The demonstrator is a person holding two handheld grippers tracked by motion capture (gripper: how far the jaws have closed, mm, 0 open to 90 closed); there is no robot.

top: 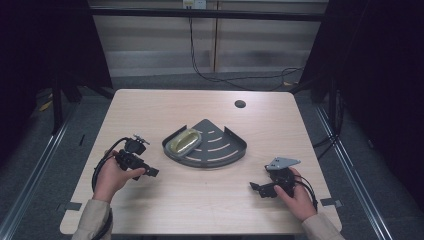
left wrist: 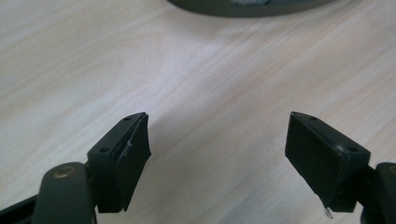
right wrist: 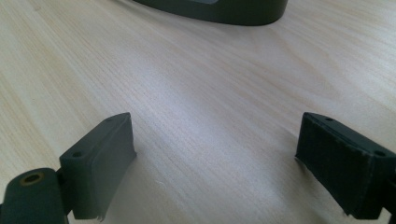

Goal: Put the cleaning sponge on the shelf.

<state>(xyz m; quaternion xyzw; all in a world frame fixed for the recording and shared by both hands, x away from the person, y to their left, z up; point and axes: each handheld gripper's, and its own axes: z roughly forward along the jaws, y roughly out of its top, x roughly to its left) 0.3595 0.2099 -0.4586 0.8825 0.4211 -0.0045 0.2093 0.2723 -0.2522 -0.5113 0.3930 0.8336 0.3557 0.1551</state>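
Note:
A dark grey quarter-round corner tray (top: 227,150) with slots lies at the middle of the table. A yellowish oval object (top: 184,142) rests in its left part. My left gripper (top: 150,172) rests low over the table, left of the tray, held in a hand; its jaws stand wide apart over bare wood (left wrist: 217,144). My right gripper (top: 255,187) is at the front right, also held in a hand, with its jaws spread wide and nothing between them (right wrist: 215,154). The tray's rim (left wrist: 247,7) lies at the top of the left gripper view, and the same rim (right wrist: 219,11) tops the right gripper view.
The light wooden table (top: 200,200) has a round cable hole (top: 240,104) at the back right. Black cables (top: 225,77) run across the floor behind the table. Dark frames stand at both sides.

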